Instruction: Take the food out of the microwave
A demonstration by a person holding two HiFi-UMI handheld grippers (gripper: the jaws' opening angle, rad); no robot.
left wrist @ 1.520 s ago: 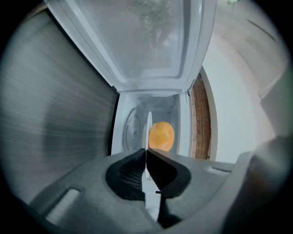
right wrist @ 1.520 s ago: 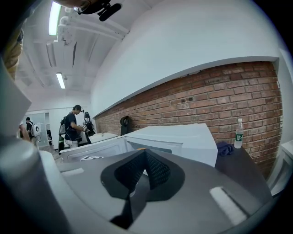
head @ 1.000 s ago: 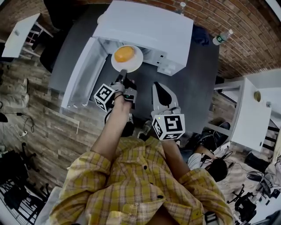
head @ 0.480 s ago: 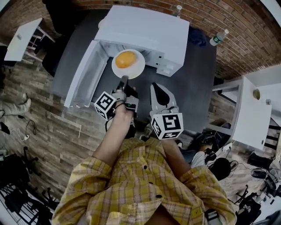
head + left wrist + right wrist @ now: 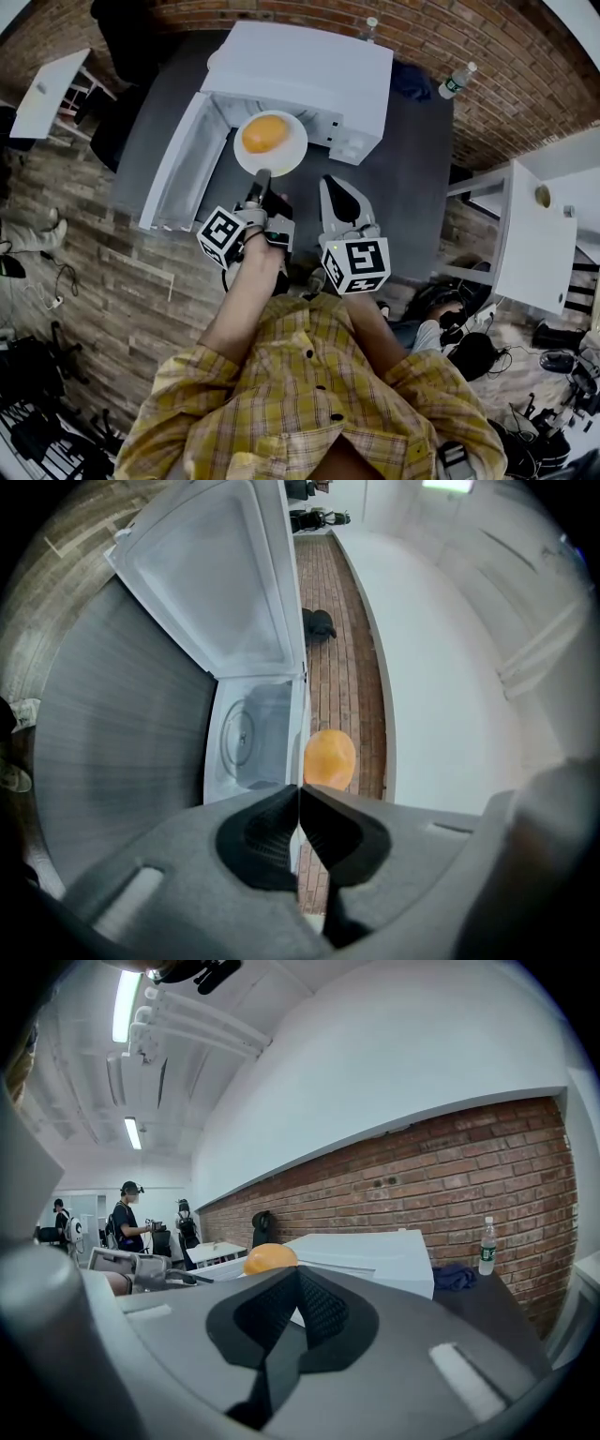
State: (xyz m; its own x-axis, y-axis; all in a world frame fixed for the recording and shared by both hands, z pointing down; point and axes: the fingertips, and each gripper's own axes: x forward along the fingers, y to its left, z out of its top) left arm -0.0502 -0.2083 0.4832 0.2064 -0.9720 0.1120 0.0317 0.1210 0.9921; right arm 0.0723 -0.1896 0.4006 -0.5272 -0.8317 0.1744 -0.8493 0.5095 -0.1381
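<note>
In the head view a white plate (image 5: 292,150) bearing a round orange food (image 5: 264,133) hangs just in front of the white microwave (image 5: 305,66), whose door (image 5: 178,164) stands open to the left. My left gripper (image 5: 262,177) is shut on the plate's near rim. In the left gripper view the plate shows edge-on as a thin line between the pads (image 5: 272,832), with the food (image 5: 330,758) beyond and the microwave's empty cavity (image 5: 248,738) to the left. My right gripper (image 5: 332,182) floats to the right of the plate, shut on nothing; its view shows the food (image 5: 270,1258) past its pads.
The microwave stands on a dark grey table (image 5: 412,187) against a brick wall. A water bottle (image 5: 454,81) and a dark blue cloth (image 5: 412,80) lie at the table's far right. A white side table (image 5: 539,234) stands to the right. People (image 5: 128,1213) stand far off.
The plate with the food has come further out of the microwave and a little higher, carried by the left gripper. The right gripper has hardly moved.
</note>
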